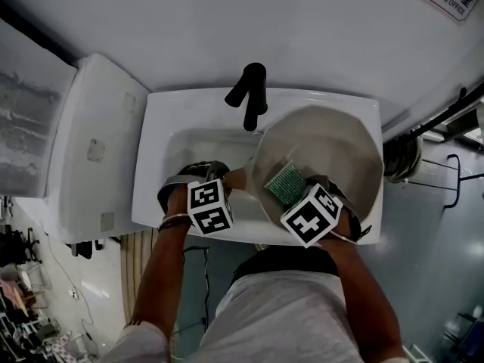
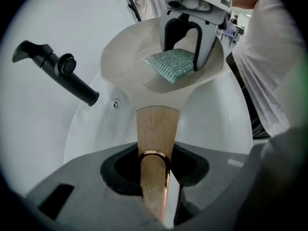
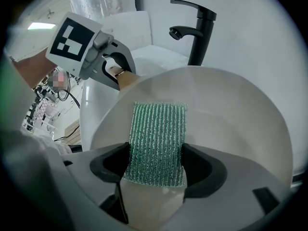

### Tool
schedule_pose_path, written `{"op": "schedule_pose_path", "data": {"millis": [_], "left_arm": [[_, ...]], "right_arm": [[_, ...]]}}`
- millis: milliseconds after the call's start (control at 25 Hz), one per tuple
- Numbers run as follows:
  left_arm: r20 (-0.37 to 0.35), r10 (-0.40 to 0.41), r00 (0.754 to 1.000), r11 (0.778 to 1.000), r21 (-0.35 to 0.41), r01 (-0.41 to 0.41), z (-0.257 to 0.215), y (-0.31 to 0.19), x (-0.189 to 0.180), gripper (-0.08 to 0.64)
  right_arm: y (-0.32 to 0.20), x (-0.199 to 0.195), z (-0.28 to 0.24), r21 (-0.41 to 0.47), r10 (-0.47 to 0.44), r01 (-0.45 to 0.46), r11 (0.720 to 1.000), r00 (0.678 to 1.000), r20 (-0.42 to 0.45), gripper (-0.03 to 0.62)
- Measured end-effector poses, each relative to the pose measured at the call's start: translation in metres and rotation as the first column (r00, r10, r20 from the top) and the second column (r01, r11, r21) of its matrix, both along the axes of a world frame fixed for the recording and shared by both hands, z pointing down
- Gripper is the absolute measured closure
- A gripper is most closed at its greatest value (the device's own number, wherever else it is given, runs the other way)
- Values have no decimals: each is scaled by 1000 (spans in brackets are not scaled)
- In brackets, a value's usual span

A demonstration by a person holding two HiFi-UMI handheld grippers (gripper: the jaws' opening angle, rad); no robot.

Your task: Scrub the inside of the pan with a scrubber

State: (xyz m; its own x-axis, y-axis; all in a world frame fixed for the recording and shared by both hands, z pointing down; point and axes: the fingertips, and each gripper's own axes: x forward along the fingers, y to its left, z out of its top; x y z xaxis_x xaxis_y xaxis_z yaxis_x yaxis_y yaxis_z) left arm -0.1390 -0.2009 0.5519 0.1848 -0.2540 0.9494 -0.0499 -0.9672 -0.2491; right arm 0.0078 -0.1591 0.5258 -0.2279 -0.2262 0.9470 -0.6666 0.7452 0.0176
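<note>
**Scrubber on the pan's near side, bare surface ahead**

The pan [image 1: 336,138] sits at the right of the sink [image 1: 155,169], in the centre right of the head view. It is tipped so that its pale inside faces up toward the person. Its handle [image 2: 156,129] runs out to the left, and the left gripper [image 2: 156,177] is clamped on it, with the jaws pressed on either side of the wood near its end. That grip steadies the pan over the basin, just right of the faucet [image 1: 253,97].

The right gripper [image 3: 156,165] is closed on the scrubber [image 3: 158,143], a green ribbed pad pinched by its near end. The rest of the pad sticks out past the jaws. In the left gripper view the pad appears to lie flat against the inner surface, on the side of the pan nearest the person.

The pad's long axis points away from the right gripper and up the frame toward the far rim and the faucet. In the head view it sits in the lower left of the pan's disc, close to where the handle joins. The large unscrubbed area therefore lies ahead and to the upper right of the pad.

I judge that the next stroke is a push along the pad's own length toward the far rim, or a sweep to the right. The right gripper would do that work while the left gripper braces the handle against the push.
</note>
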Motion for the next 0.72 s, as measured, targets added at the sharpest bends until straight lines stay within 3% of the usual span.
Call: {"op": "schedule_pose_path", "data": {"millis": [480,720], "left_arm": [[-2,0,1000,1000,-6,0,2,-1,0,402],[-2,-2,1000,1000,-9,2,3,0,-1,402]], "right_arm": [[-16,58,-6,43,81,-76,996,990,-114,253],[-22,68,-12,68,94,-85,994,985,-142,253]]}}
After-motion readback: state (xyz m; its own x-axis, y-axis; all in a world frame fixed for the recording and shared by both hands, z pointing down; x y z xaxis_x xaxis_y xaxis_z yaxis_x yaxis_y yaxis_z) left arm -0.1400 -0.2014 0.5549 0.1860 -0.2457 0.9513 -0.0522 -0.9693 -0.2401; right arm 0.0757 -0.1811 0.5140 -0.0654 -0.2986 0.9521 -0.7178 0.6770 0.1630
